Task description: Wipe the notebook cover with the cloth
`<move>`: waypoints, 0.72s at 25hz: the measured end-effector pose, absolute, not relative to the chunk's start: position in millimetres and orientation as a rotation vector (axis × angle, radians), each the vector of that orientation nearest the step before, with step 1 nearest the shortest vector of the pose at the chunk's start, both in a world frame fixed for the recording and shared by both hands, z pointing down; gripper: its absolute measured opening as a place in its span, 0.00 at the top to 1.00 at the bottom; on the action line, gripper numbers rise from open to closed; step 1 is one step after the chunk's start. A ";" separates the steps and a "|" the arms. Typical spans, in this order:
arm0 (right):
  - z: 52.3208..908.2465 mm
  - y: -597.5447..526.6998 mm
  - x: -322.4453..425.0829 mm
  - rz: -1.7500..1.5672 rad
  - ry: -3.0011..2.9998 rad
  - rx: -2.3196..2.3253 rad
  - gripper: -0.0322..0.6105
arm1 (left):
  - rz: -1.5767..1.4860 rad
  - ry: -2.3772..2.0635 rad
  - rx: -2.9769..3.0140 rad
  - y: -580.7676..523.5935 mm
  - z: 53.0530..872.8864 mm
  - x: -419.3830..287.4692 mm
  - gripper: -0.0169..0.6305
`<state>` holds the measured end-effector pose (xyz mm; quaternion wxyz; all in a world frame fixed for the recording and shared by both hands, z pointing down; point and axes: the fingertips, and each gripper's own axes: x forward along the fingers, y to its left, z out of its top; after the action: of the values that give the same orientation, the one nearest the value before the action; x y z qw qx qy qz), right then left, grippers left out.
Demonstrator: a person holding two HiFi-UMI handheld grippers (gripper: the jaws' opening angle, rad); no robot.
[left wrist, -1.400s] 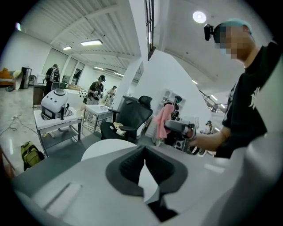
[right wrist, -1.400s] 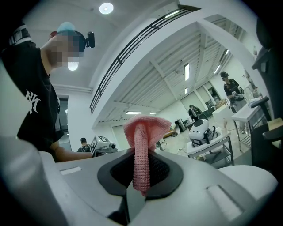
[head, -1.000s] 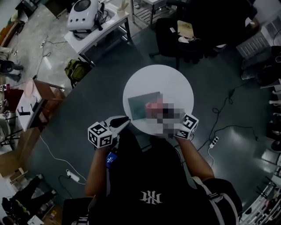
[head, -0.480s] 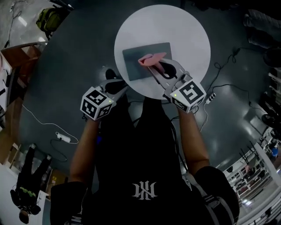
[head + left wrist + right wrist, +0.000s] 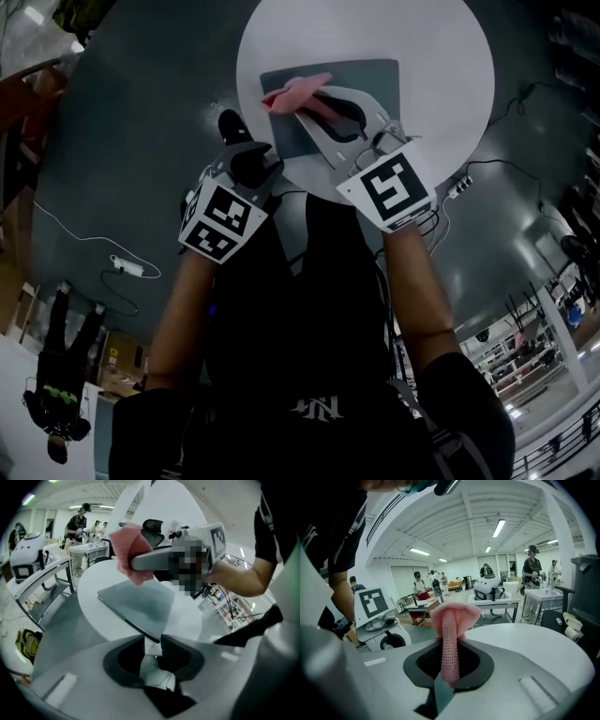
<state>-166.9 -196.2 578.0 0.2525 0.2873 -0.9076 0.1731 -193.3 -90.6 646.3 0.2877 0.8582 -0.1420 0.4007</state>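
1. Left gripper [image 5: 153,641]: held low at the near edge of the desk [image 5: 441,56], at 7 o'clock from the notebook [image 5: 370,84]. Its fingers [image 5: 180,656] had just been opening and stood a narrow gap apart. Nothing lay between them; the near corner of the notebook showed just beyond the gap.

2. Right gripper [image 5: 449,660]: reached over the desk, at 1 o'clock from the left gripper. Its fingers [image 5: 426,660] were clamped on the pink cloth [image 5: 452,616], which stood out of them as a bunched fold.

3. Cloth: in the head view it lay over the far left part of the notebook, at 11 o'clock from the right gripper. In the left gripper view it hung clear above the cover, apparently not in contact.

4. Notebook: a dark grey, closed book, flat on the round white desk, at 12 o'clock from the person.

5. Progress (judgement): the cloth was in hand and positioned over the cover. No wiping stroke appeared to have been made. Lowering the cloth onto the cover and sweeping it across was left to do.

6. Markings: the marker cubes [image 5: 392,190] carried black-and-white square patterns only. The black shirt [image 5: 309,309] bore a white emblem [image 5: 314,408], cut off and not legible. No title or label showed on the notebook cover.
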 end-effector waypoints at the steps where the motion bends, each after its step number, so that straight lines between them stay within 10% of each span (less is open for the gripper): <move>1: 582.5 -197.8 -170.5 0.456 -2.459 0.779 0.91 | 1.093 -0.377 2.300 -90.5 648.7 -193.7 0.81; 18: 639.2 -216.9 -212.6 0.291 -2.217 0.762 0.91 | 1.181 -0.334 2.329 -88.1 656.0 -188.0 0.82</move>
<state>-212.6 -216.9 639.2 0.3800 0.2985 -0.8681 0.1140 -188.0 -88.1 656.0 0.2516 0.8562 -0.1229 0.4343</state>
